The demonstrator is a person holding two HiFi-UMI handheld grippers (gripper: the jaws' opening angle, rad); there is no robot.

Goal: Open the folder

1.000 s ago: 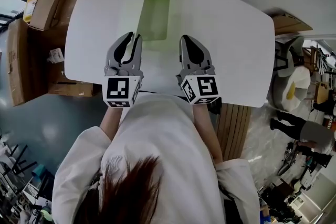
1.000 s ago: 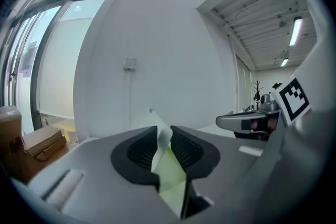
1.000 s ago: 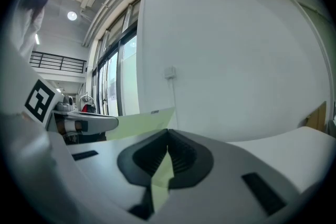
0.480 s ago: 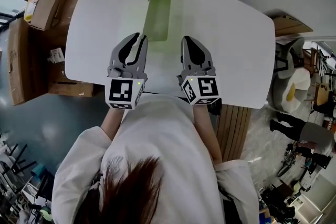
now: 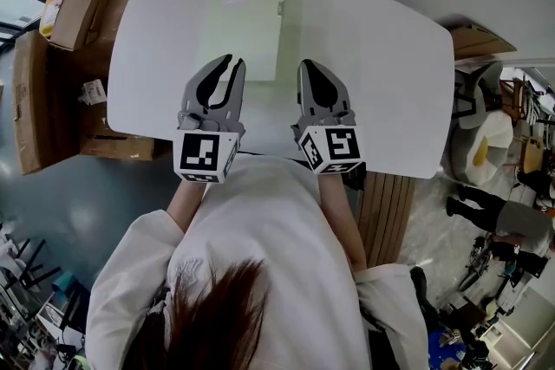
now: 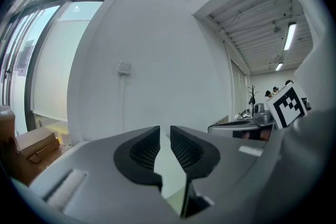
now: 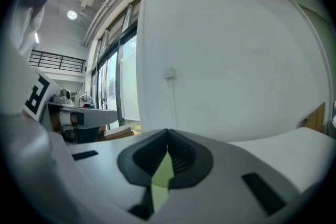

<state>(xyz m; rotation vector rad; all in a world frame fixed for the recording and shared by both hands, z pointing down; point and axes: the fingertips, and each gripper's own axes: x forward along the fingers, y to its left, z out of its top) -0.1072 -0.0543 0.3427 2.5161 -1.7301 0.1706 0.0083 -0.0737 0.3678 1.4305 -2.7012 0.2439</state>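
1. The folder (image 5: 243, 13) is lying flat on the white table (image 5: 373, 56), just ahead of the left gripper (image 5: 234, 61) and ahead-left of the right gripper (image 5: 310, 65). Its pale cover is facing up with only faint green showing through, so it reads as closed and the task looks not done.
2. A small tab (image 5: 280, 6) is sitting on the folder edge nearer the right gripper. That is likely the free edge to lift.
3. The left gripper is hovering at the folder's near edge with its jaws slightly apart and nothing between them. It is probably lined up to catch the cover.
4. The right gripper is sitting just beside the folder's near corner, jaws together at the tips and gripping nothing. The green in the slit behind the tips looks like the folder beyond, not something pinched. It is probably parked there to leave the cover room.
5. Cardboard boxes (image 5: 74, 9) are standing on the floor, well off to the left gripper's outer side and out of the way.
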